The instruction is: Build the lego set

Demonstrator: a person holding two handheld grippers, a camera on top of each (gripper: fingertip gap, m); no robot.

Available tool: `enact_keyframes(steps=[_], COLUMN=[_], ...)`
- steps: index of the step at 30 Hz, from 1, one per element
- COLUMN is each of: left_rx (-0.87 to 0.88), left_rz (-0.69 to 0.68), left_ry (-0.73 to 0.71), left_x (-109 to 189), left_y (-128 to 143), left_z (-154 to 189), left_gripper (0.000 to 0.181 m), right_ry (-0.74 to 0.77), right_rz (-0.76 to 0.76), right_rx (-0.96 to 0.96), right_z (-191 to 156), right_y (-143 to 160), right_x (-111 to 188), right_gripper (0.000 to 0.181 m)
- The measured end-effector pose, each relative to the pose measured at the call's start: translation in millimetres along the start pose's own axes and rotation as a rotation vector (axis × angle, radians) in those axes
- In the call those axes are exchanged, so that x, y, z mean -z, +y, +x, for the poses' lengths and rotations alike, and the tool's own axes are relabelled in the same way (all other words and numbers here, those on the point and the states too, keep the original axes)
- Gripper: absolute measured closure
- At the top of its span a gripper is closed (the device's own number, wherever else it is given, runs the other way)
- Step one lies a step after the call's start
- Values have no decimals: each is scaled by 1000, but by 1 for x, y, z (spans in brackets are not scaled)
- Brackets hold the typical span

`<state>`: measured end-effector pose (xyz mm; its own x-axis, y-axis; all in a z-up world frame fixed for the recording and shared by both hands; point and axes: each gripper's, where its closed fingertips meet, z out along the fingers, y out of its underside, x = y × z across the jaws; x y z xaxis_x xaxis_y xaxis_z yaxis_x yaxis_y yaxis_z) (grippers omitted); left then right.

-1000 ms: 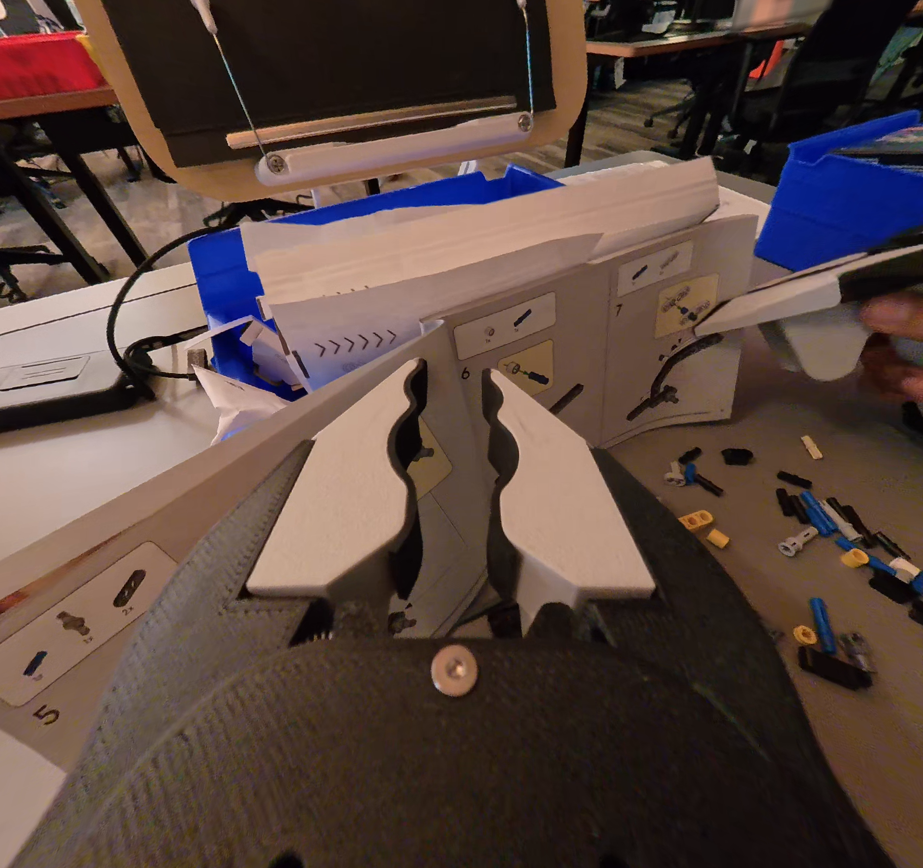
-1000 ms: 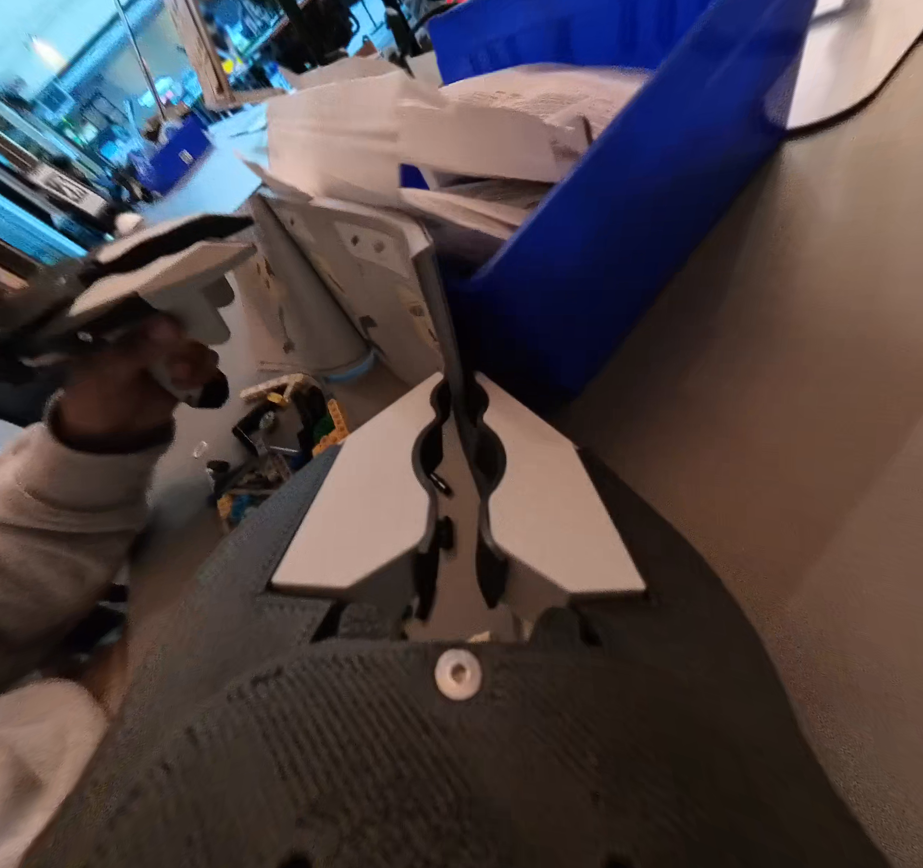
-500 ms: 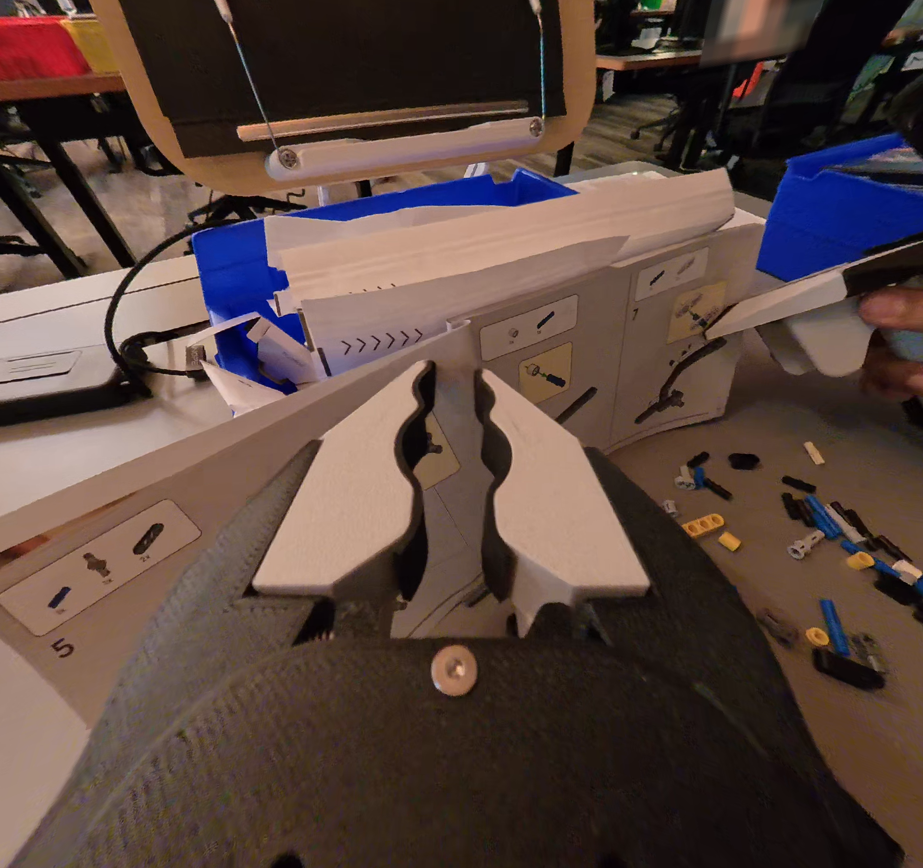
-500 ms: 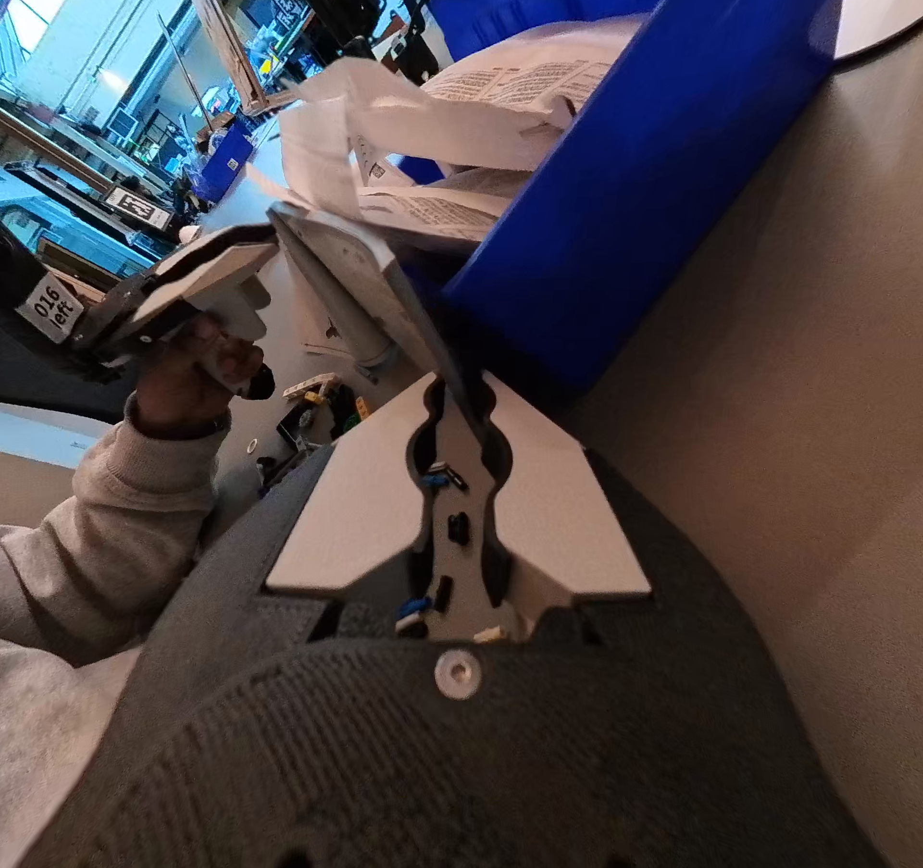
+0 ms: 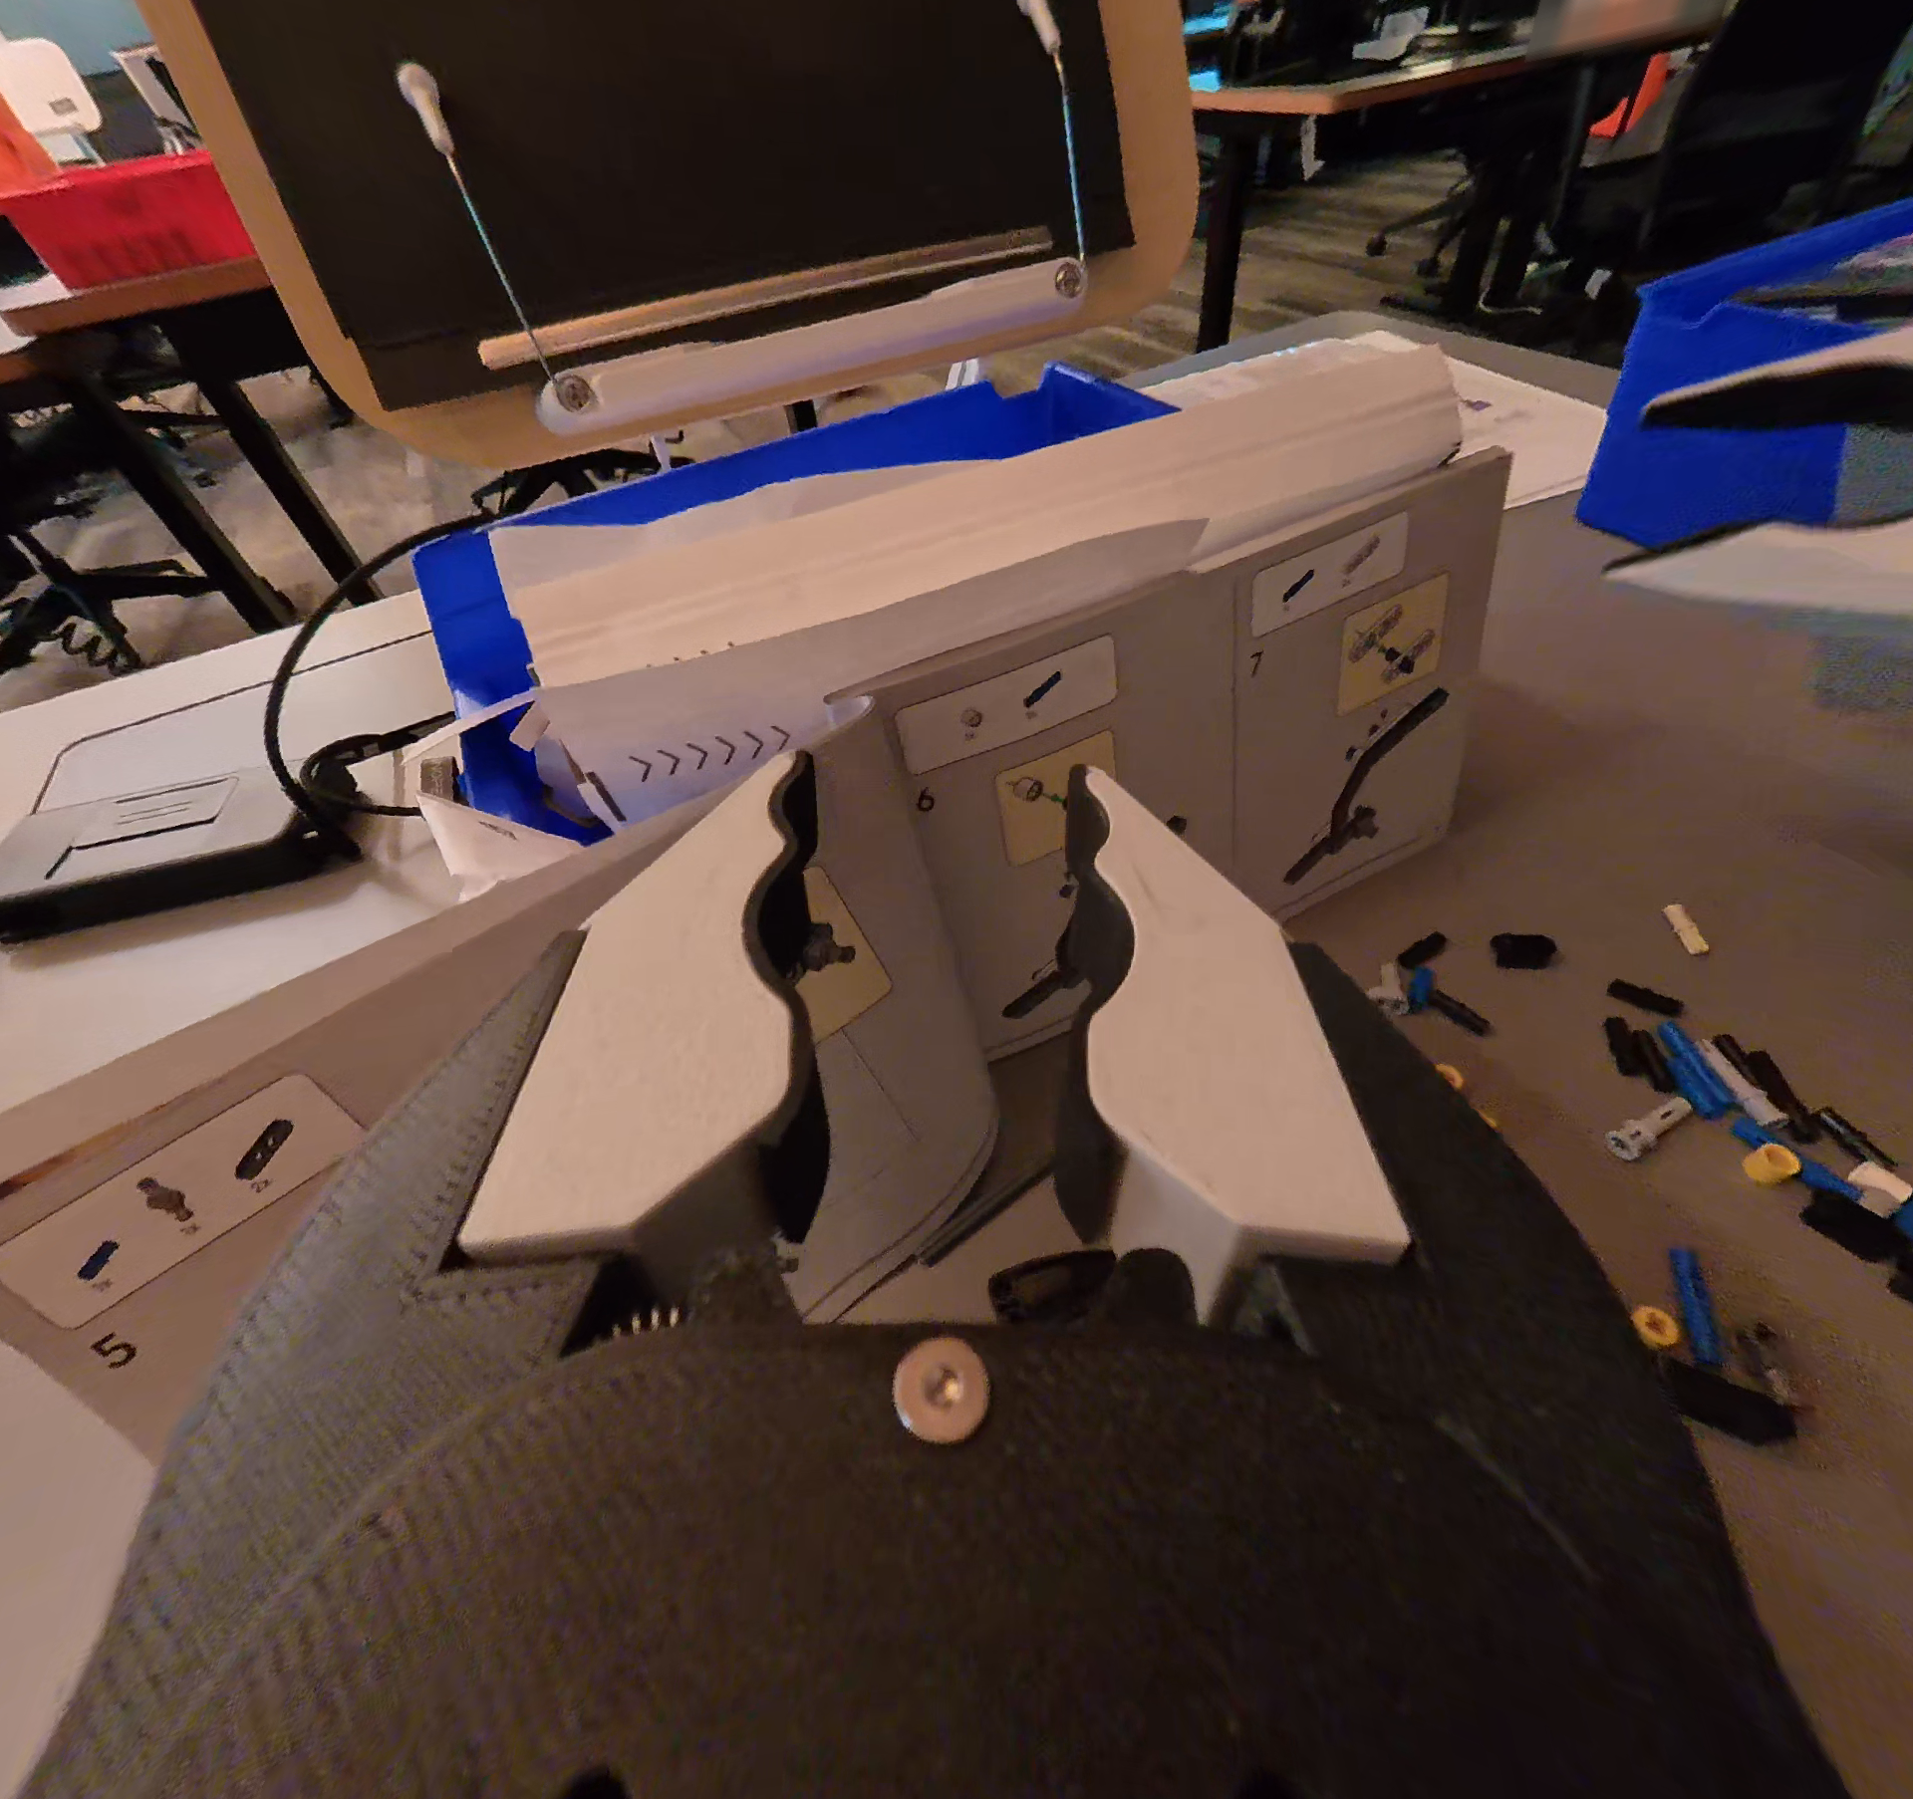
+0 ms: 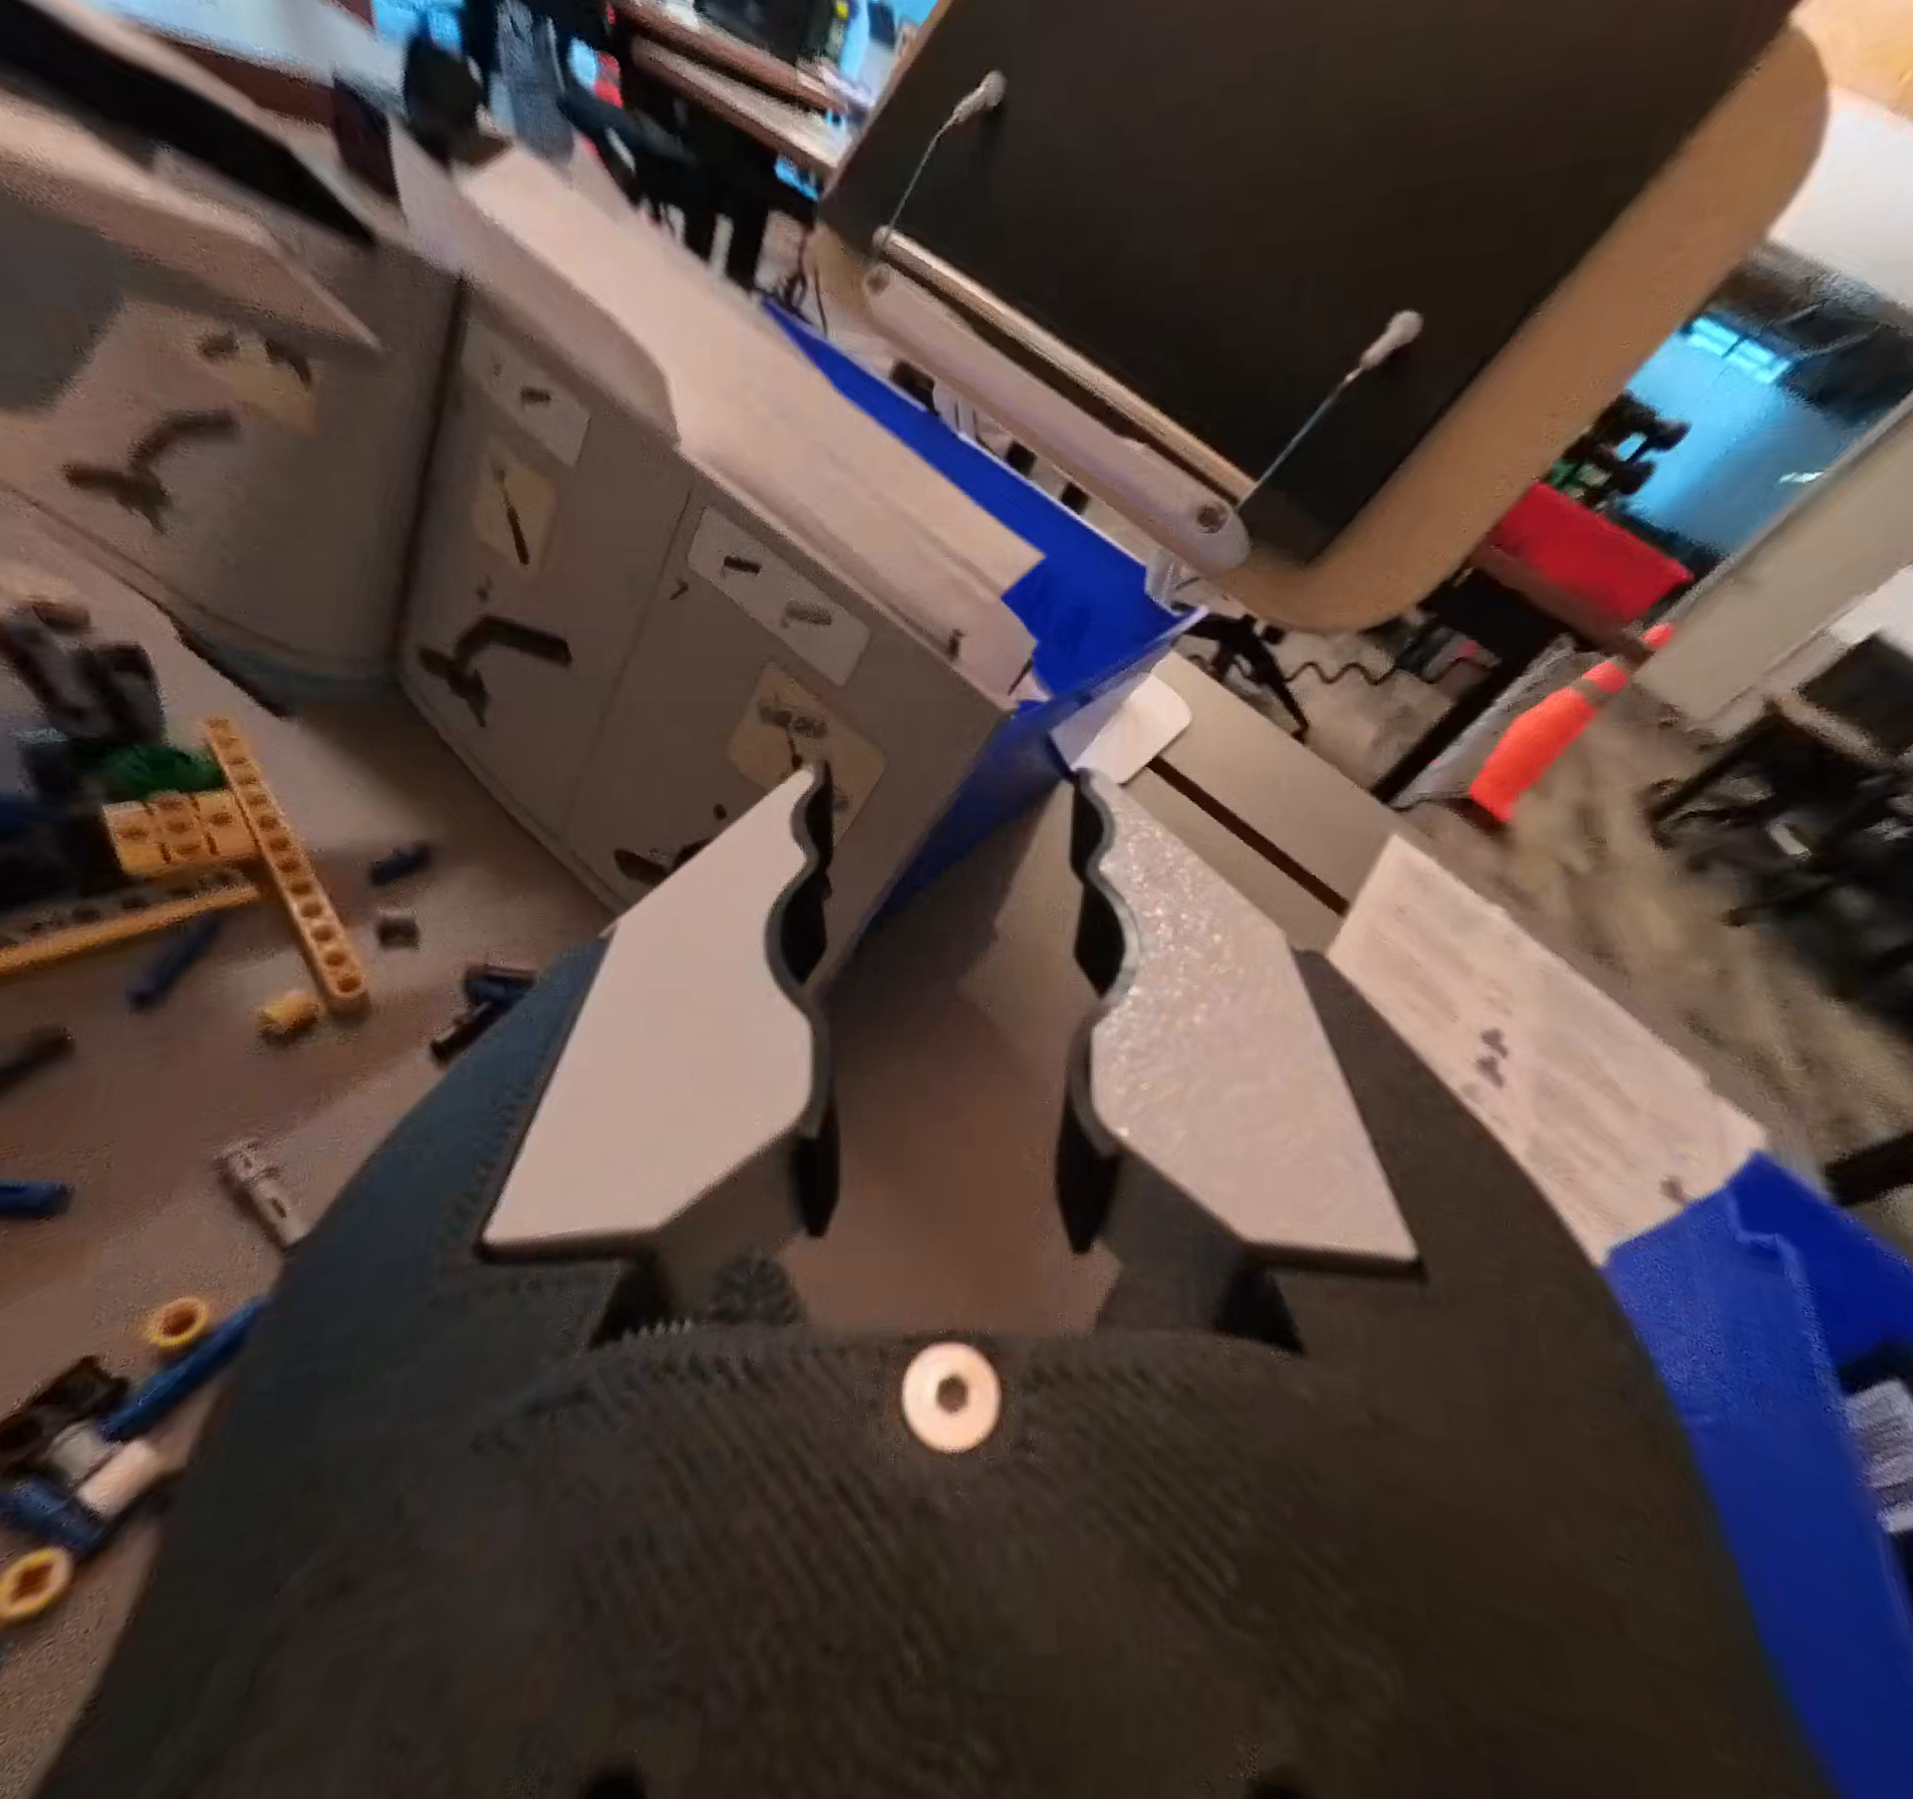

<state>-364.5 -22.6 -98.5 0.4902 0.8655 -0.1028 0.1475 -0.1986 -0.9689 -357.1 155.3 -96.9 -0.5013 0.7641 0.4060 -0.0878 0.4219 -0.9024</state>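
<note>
Now both hand-held grippers, left and right, are wide apart, holding nothing; the instruction booklet leans on the blue bin; read the page, then gently pick one loose lego piece off the surface.

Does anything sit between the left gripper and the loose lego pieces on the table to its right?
Nothing visible does. The left gripper, jaws apart, straddles a curled page of the instruction booklet; the loose lego pieces lie on bare table to its right, with no object in between.
</note>
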Motion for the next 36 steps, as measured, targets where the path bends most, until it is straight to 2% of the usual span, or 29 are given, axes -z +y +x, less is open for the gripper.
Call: enact_keyframes(steps=[1,3,6,10,17,22,36], left_rx=[1,5,5,-20,-15,-9,-2], left_rz=[5,11,20,22,26,26,24], left_ry=[2,9,20,14,14,17,12], left_x=[1,2,2,1,1,2,2], left_y=[-2,-4,-6,-5,-5,-5,-5], left_z=[1,5,11,14,13,12,9], left_gripper=[134,133,132,129,130,130,130], right_ry=[7,4,-8,-20,-22,14,-1], right_rz=[-20,-42,-67,-39,-15,-33,-46], right_rx=[36,50,-31,-98,-78,-70,-47], right_z=[-5,-13,-16,-16,-19,-13,-23], right_y=[2,6,11,4,-7,-4,-3], right_x=[-4,-11,-20,-23,-23,-24,-25], right_gripper=[137,138,130,127,128,125,125])
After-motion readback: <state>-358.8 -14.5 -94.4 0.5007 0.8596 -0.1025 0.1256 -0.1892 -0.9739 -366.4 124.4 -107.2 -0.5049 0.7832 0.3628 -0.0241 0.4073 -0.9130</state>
